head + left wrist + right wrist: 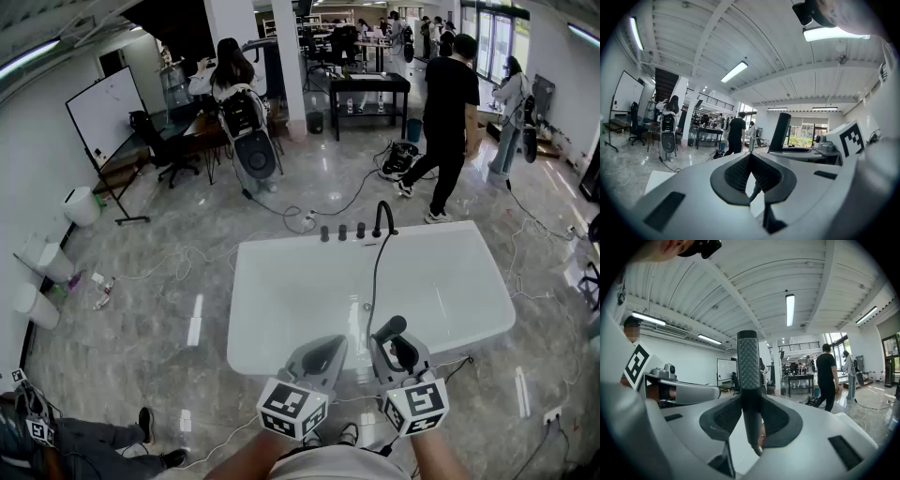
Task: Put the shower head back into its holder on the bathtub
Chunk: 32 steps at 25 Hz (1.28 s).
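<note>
Head view: got the black shower head (391, 330) pinched in the right gripper (401, 354) at the near rim of the bathtub (281, 309), left gripper (323, 356) just beside it. Left gripper view: clamped shut on nothing. Right gripper view: squeezing that same shower head from both sides

Black, stick-shaped shower head (747, 373) with a dotted face, upright, clamped between the jaws of the right hand-held gripper (749, 416) over the near rim of the white bathtub (281, 291). Joined by a dark hose (374, 277) to the black fittings (342, 231) on the far rim.
</note>
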Each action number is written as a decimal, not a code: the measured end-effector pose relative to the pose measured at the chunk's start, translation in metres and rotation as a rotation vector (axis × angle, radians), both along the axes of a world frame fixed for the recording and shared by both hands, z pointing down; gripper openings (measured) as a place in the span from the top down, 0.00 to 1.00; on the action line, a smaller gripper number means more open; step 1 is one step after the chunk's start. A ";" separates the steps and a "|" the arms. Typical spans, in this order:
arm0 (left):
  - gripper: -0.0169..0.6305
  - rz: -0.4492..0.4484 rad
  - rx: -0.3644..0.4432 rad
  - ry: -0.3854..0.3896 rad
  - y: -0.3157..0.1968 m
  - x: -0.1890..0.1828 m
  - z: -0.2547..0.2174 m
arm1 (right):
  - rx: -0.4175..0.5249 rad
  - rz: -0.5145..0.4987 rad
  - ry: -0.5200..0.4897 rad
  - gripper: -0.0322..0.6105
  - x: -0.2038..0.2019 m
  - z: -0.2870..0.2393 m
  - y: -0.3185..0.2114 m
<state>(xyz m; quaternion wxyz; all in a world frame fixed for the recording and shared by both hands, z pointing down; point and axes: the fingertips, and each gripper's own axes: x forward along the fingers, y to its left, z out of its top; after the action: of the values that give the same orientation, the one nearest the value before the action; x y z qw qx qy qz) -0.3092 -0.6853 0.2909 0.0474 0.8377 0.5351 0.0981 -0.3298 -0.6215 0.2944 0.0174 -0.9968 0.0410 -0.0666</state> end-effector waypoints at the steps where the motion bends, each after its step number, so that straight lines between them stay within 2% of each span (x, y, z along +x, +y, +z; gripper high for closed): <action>1: 0.97 0.000 0.000 0.000 0.001 0.000 0.000 | 0.002 0.004 -0.001 0.74 0.000 0.000 0.001; 25: 0.97 0.009 -0.001 -0.009 0.005 -0.010 0.004 | 0.014 0.002 0.036 0.74 -0.014 -0.011 0.006; 32: 0.97 0.042 -0.002 -0.015 0.008 -0.017 0.014 | -0.005 0.084 0.067 0.74 -0.030 -0.019 0.031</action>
<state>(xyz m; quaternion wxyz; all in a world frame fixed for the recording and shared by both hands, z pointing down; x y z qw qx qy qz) -0.3260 -0.6775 0.3049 0.0501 0.8256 0.5522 0.1047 -0.3597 -0.5903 0.2754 0.0166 -0.9993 -0.0006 -0.0323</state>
